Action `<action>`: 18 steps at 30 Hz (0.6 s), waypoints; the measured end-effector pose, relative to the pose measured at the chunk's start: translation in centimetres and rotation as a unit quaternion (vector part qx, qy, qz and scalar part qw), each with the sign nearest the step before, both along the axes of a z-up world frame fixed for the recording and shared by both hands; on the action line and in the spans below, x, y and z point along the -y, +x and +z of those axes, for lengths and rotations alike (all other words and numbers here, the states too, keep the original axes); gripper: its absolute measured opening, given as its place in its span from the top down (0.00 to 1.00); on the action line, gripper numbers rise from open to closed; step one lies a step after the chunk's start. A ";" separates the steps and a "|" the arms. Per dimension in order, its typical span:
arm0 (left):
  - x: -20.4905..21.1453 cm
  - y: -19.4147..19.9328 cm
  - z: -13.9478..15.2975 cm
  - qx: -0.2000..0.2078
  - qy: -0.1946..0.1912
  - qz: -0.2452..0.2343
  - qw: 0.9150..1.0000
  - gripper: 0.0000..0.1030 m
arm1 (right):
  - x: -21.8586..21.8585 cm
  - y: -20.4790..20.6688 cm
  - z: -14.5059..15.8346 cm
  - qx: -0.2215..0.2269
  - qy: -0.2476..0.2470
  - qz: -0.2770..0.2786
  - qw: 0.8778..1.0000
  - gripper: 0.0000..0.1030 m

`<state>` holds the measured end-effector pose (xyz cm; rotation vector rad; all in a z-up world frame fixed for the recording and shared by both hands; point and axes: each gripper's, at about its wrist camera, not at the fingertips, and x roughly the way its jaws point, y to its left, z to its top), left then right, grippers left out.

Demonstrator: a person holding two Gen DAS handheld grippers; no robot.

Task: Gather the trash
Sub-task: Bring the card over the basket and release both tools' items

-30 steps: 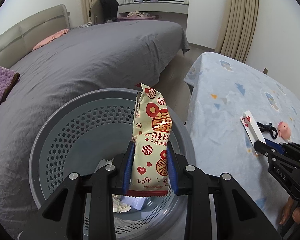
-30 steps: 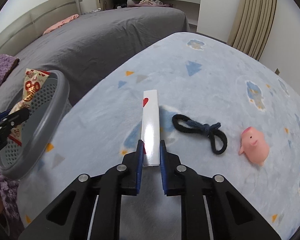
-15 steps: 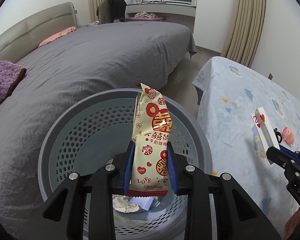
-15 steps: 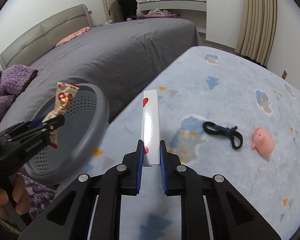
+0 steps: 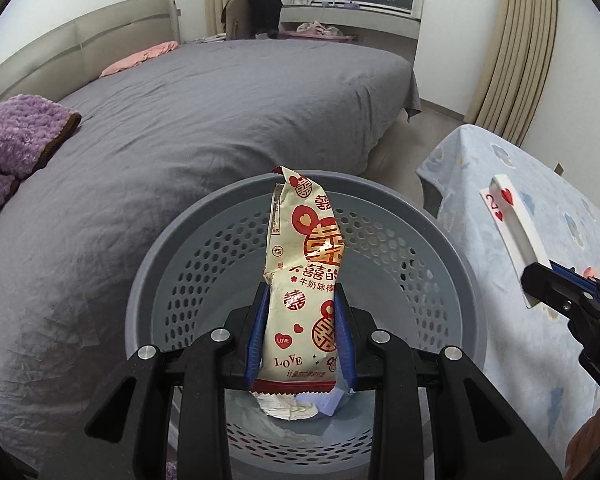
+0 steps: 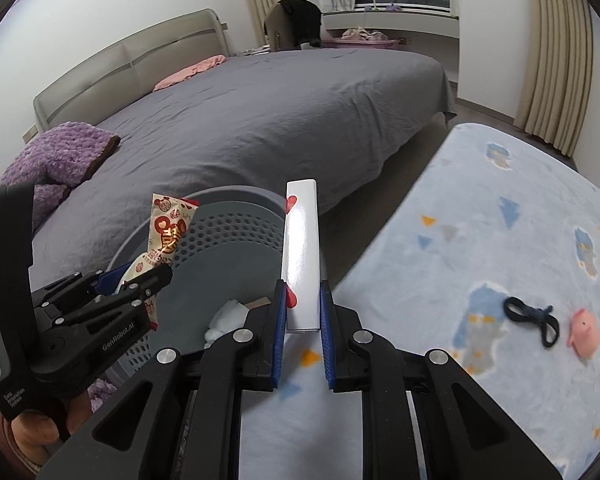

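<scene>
My left gripper (image 5: 302,332) is shut on a cream and red snack wrapper (image 5: 306,280), held upright over the grey perforated trash basket (image 5: 172,264). The wrapper also shows in the right wrist view (image 6: 168,236). My right gripper (image 6: 303,316) is shut on a white playing card (image 6: 300,252) with red hearts, held above the basket's right rim (image 6: 236,194). The card and right gripper show in the left wrist view (image 5: 512,232), beside the basket. Crumpled paper (image 5: 288,410) lies in the basket's bottom.
A light blue patterned table (image 6: 520,240) on the right carries a black cord loop (image 6: 534,316) and a pink pig toy (image 6: 584,332). A grey bed (image 5: 180,120) with a purple blanket (image 5: 12,148) lies behind the basket. Curtains (image 5: 512,40) hang at the right.
My right gripper has lifted the card off the table and carried it left to the basket's rim. The left gripper keeps the wrapper over the basket.
</scene>
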<state>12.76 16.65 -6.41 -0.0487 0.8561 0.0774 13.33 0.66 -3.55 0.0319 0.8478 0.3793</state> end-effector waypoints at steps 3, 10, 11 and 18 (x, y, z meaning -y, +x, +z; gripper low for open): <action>-0.6 -0.3 0.2 0.004 0.003 0.004 1.000 0.70 | -1.0 0.4 -0.1 -0.001 0.002 0.009 1.000 0.85; -1.8 0.1 0.0 -0.003 -0.005 0.011 1.000 0.70 | -2.7 1.4 -0.6 -0.005 0.003 0.024 1.000 0.85; -1.8 0.1 0.0 -0.003 -0.005 0.012 1.000 0.70 | -2.9 1.5 -0.8 -0.006 0.003 0.026 1.000 0.85; -1.9 0.2 -0.1 -0.006 -0.005 0.014 1.000 0.68 | -4.0 1.9 -1.5 -0.015 -0.002 0.043 0.999 0.85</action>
